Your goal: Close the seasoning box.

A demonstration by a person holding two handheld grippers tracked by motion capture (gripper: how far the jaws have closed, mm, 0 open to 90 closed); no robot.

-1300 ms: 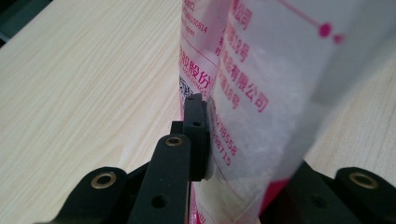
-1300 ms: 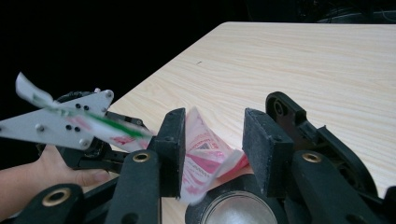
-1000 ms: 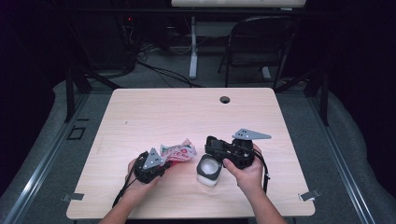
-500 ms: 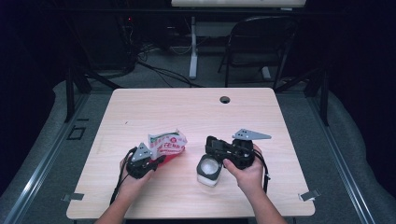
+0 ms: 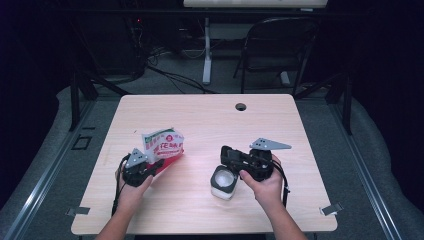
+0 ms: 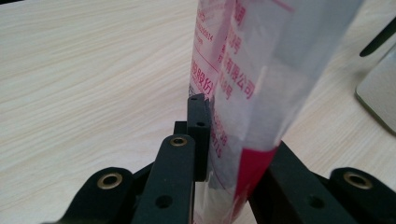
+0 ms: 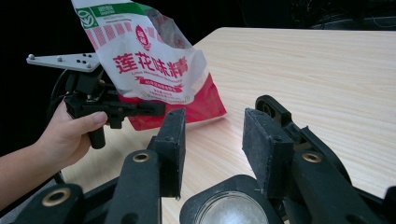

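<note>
The seasoning packet, red and white with printed characters, stands upright at the left of the table, pinched at its lower edge by the left hand-held gripper, whose jaws have just been closing on it. A second ago it lay lower, close to the glass jar; it has since drawn away leftward. The right hand-held gripper has stayed spread above the jar.
</note>
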